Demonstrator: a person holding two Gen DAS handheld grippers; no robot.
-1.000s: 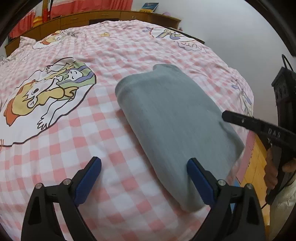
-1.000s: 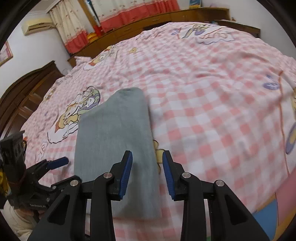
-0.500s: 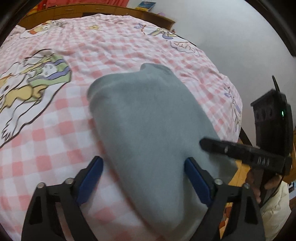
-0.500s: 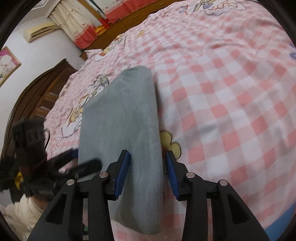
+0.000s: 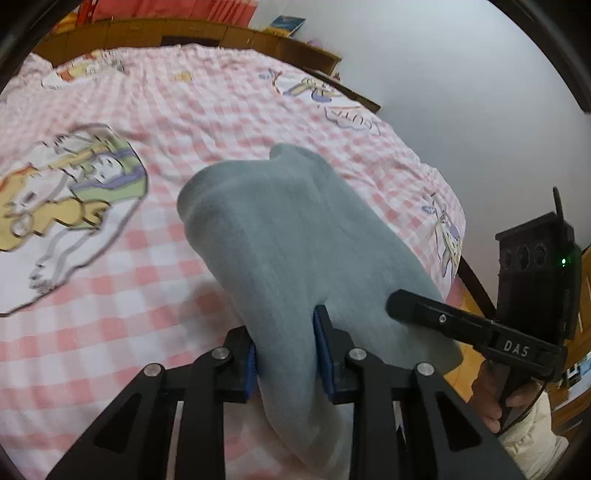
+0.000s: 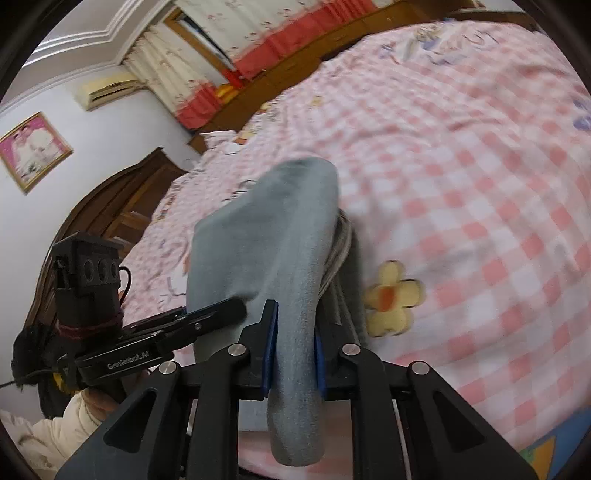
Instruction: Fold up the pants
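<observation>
The grey pants [image 5: 295, 236] lie folded lengthwise on the pink checked bed [image 5: 207, 96], their near end raised. My left gripper [image 5: 286, 350] is shut on the near left edge of the pants. My right gripper [image 6: 293, 349] is shut on the near right edge of the pants [image 6: 273, 236], and inner fabric layers show at that side. The right gripper also shows in the left wrist view [image 5: 413, 306], pressed to the cloth. The left gripper shows in the right wrist view [image 6: 225, 310]. The far end of the pants rests on the bed.
The bed edge is close below both grippers. A wooden headboard [image 6: 122, 206] stands at the left. A wooden ledge [image 5: 184, 33] runs behind the bed. Cartoon prints [image 5: 66, 177] and a yellow flower print [image 6: 391, 295] mark the sheet. A white wall [image 5: 480, 110] rises at the right.
Both grippers have closed on the near end of the pants, the left from wide open, and have lifted it. The near end now bunches between the jaws.
</observation>
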